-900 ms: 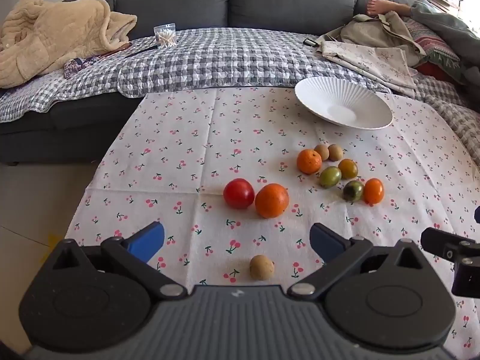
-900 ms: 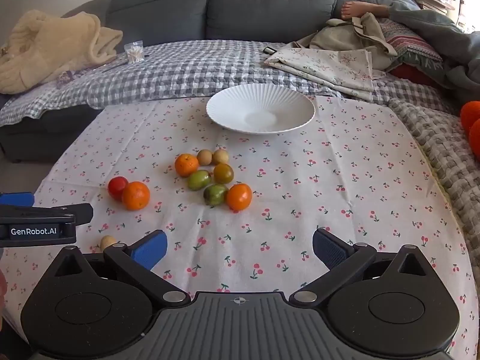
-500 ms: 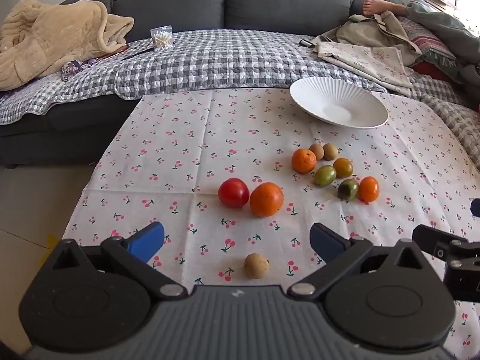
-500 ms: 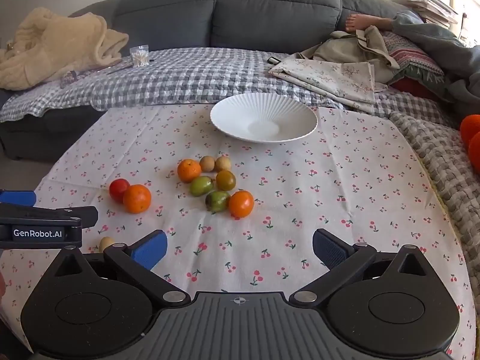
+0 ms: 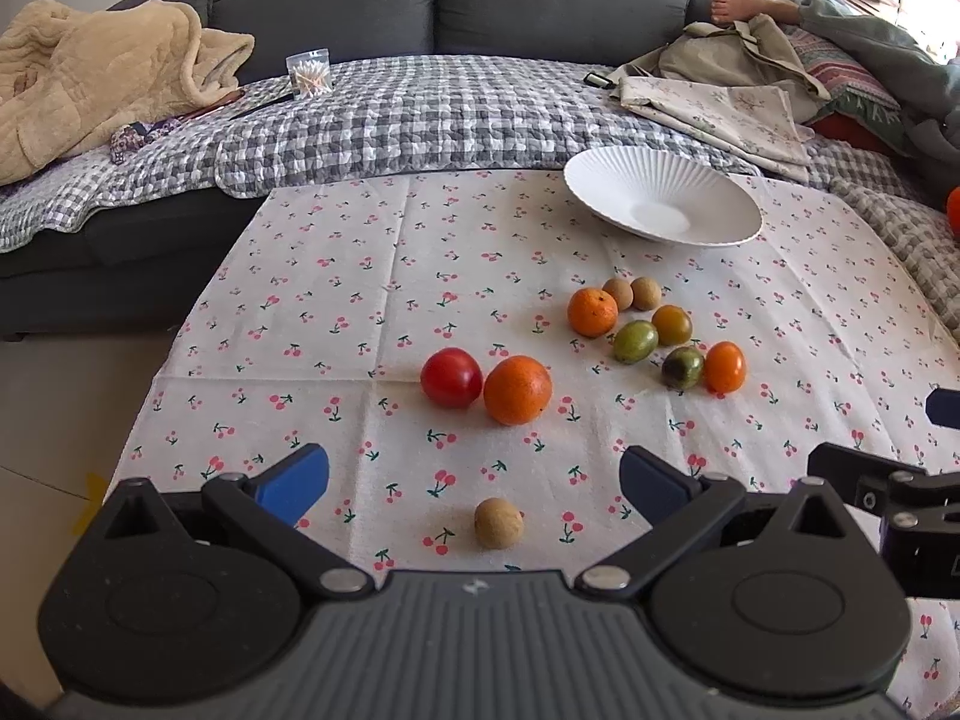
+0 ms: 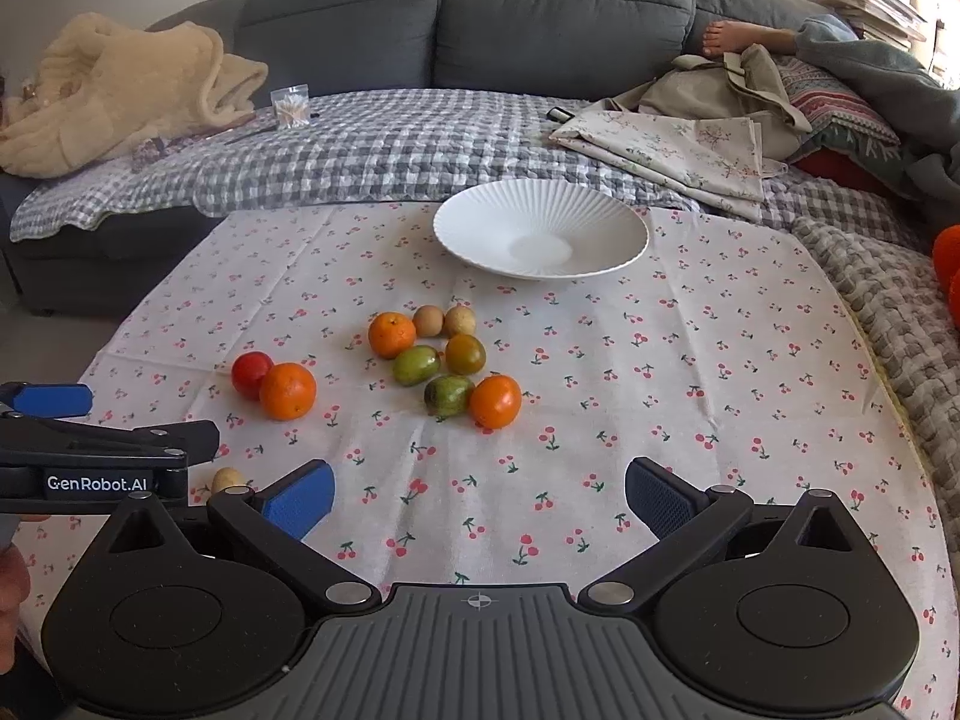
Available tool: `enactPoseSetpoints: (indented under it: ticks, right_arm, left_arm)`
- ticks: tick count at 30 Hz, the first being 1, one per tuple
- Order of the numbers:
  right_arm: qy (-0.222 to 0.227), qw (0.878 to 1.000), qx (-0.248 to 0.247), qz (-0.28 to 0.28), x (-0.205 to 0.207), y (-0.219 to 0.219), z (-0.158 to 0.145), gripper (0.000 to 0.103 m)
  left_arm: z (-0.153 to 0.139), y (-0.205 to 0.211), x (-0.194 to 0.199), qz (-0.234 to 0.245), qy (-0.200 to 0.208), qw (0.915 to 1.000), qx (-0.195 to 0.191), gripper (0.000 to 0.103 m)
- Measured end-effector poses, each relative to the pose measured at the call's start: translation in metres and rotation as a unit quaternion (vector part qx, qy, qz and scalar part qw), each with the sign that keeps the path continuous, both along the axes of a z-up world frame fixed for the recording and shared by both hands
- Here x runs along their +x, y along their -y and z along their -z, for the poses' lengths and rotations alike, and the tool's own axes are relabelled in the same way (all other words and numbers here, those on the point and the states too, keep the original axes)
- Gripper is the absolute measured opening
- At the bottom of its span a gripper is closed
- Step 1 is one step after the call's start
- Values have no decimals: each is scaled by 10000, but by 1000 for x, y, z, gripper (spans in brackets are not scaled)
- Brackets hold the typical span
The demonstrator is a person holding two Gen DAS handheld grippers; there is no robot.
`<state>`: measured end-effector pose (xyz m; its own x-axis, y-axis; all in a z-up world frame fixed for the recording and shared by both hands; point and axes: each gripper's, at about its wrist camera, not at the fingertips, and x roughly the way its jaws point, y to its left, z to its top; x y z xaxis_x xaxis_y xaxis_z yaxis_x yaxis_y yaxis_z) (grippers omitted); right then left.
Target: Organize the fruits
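I look down at a counter (image 6: 720, 360) under a white cloth printed with cherries, pushed against a grey sofa (image 6: 540, 18) strewn with quilts. A white ribbed plate (image 6: 540, 234) sits at the far side, upright and facing up. The fruits (image 6: 444, 360) lie loose in the middle, a green oval one (image 6: 415, 365) angled toward the plate. My left tool (image 5: 474, 480) and right tool (image 6: 480, 495) are spread wide, holding nothing.

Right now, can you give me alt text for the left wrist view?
The open left hand-held gripper hovers over a cherry-print tablecloth, a small tan fruit between its fingers, untouched. Beyond lie a tomato, oranges and smaller fruits, then an empty white bowl.
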<state>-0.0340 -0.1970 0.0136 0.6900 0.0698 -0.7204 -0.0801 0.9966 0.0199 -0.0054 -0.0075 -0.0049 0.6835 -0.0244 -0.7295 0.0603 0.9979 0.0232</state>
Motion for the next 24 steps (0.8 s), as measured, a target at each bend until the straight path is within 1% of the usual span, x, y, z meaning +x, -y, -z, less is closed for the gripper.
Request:
enactPoseSetpoints:
  ticks: [16, 24]
  right_arm:
    - [-32, 10000, 15, 67, 1, 1, 3, 103]
    - [-47, 9999, 10, 101, 1, 2, 4, 103]
  left_arm:
    - [0, 0, 0, 65, -29, 9999, -111, 102]
    - [3, 2, 1, 66, -71, 9999, -98, 102]
